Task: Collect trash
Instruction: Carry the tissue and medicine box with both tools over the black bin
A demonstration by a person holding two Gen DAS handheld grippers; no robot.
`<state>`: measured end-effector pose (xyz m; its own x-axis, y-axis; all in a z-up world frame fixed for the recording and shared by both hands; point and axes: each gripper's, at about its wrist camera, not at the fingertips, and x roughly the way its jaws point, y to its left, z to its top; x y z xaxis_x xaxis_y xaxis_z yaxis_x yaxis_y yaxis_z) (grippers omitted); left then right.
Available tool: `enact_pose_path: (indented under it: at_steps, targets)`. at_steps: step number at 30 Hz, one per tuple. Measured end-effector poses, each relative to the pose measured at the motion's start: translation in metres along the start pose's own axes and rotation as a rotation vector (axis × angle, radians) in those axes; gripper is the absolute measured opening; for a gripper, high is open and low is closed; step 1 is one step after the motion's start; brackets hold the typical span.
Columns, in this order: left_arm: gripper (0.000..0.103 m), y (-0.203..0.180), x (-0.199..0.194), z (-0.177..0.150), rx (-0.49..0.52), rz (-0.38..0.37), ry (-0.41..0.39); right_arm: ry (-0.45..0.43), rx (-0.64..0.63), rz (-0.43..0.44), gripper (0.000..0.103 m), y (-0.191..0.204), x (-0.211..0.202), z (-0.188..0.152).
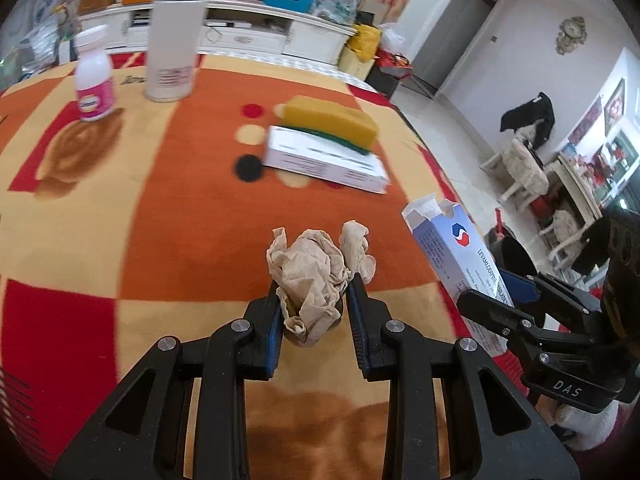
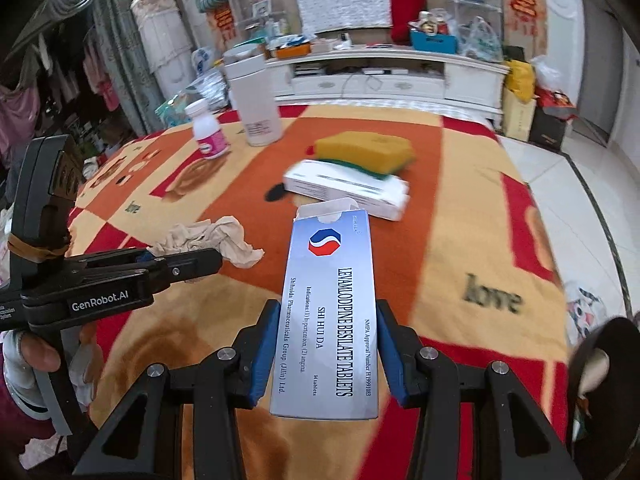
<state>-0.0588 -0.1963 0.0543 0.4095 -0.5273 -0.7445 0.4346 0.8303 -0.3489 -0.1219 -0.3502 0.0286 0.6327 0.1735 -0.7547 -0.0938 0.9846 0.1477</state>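
The left gripper (image 1: 313,305) has its jaws clamped on one crumpled tissue (image 1: 316,276). The right gripper (image 2: 325,354) grips one tablet box (image 2: 328,320). One sponge (image 1: 332,122) sits atop another box (image 1: 326,160)

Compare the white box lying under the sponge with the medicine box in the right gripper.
The white box lies flat on the blanket, closed, the sponge on top. The medicine box is silver-blue, clamped in the right gripper, its top flap open. Both are slim cartons.
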Motion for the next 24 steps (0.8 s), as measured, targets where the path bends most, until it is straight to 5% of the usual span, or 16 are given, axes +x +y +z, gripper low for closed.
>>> enact_pose_path:
  at_steps: [24]
  targets:
    - [0.027,-0.169,0.06,0.005,0.232,-0.148,0.073,-0.059,0.227,-0.196,0.045,-0.138,-0.082,-0.051]
